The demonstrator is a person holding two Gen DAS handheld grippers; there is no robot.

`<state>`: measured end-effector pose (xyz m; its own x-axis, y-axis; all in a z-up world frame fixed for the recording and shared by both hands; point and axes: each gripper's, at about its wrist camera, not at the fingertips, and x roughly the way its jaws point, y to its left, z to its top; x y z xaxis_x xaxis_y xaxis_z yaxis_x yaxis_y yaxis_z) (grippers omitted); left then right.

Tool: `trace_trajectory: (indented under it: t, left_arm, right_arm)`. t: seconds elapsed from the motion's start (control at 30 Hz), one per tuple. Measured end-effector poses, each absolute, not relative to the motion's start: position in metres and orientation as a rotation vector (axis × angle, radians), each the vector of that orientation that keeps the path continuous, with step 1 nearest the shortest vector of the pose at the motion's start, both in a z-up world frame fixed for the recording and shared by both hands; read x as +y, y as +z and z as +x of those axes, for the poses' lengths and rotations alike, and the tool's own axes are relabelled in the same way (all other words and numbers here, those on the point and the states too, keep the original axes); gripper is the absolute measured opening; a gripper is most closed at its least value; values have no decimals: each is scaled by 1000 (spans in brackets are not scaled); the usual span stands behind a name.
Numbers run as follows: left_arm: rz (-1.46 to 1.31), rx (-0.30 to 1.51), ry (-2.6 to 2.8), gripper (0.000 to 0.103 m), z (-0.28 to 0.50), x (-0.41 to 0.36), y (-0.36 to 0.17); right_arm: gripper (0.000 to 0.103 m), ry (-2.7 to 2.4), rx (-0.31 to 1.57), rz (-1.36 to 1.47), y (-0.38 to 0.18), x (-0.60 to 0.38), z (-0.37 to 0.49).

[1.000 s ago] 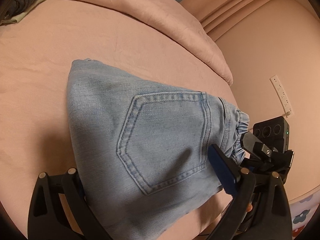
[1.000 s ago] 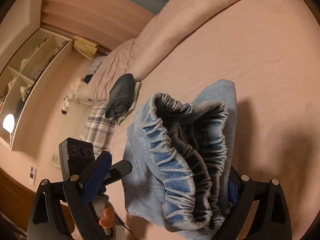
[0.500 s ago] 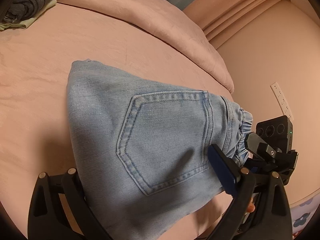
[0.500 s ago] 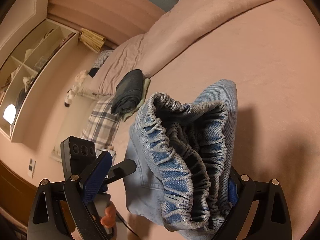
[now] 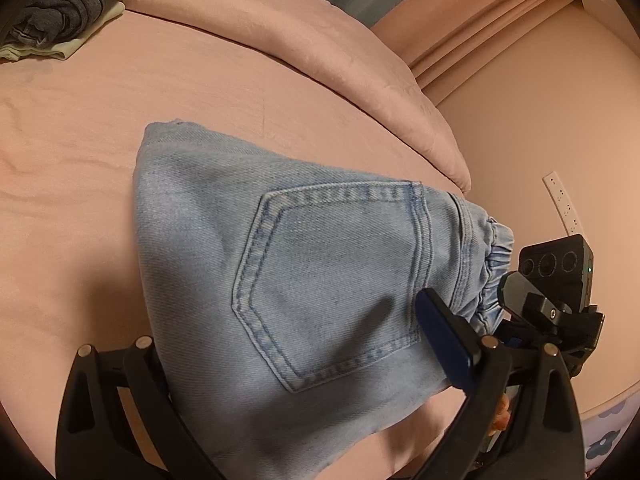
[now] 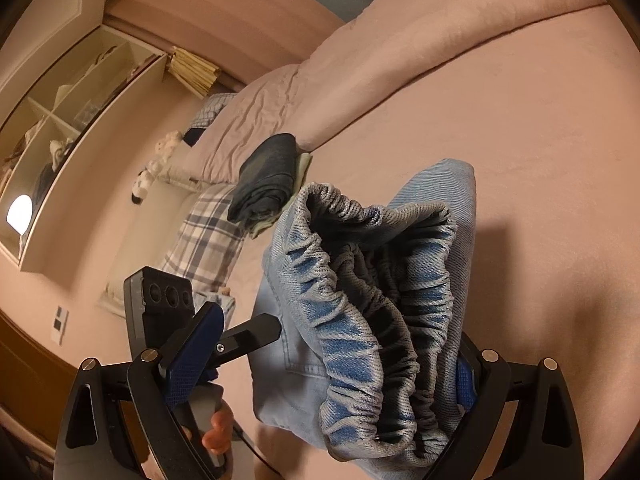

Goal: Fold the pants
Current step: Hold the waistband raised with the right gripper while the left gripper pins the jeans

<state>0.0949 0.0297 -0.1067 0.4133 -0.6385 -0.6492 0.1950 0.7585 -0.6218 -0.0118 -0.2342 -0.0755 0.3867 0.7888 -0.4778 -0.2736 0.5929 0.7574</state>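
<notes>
Folded light blue jeans [image 5: 304, 280] lie on the pink bed, back pocket up, and hang between both grippers. My left gripper [image 5: 288, 368] has its jaws wide apart with the folded denim lying across them; its left pad is hidden under the cloth. In the right wrist view the elastic waistband [image 6: 372, 320] bulges up between the jaws of my right gripper [image 6: 328, 364], also wide apart. The other gripper's body shows at the right in the left wrist view [image 5: 556, 280] and at the lower left in the right wrist view [image 6: 168, 304].
A pink duvet [image 5: 304, 32] lies rolled along the far side of the bed. A dark folded garment on a pale one [image 6: 268, 176] sits near it. A plaid pillow [image 6: 208, 240] and shelves [image 6: 60, 128] are beyond. A wall socket strip [image 5: 560, 200] is right.
Both grippers and the jeans have shifted slightly toward the dark folded stack, which now shows more fully. The hold on the jeans looks the same.
</notes>
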Motion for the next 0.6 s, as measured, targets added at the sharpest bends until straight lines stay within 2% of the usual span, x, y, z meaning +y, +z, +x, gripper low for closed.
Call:
trace_trajectory:
  t: [0.6]
  left_arm:
    - [-475, 1020, -537, 98, 102, 33, -101]
  right_arm:
    - [97, 760, 946, 640, -72, -238, -8]
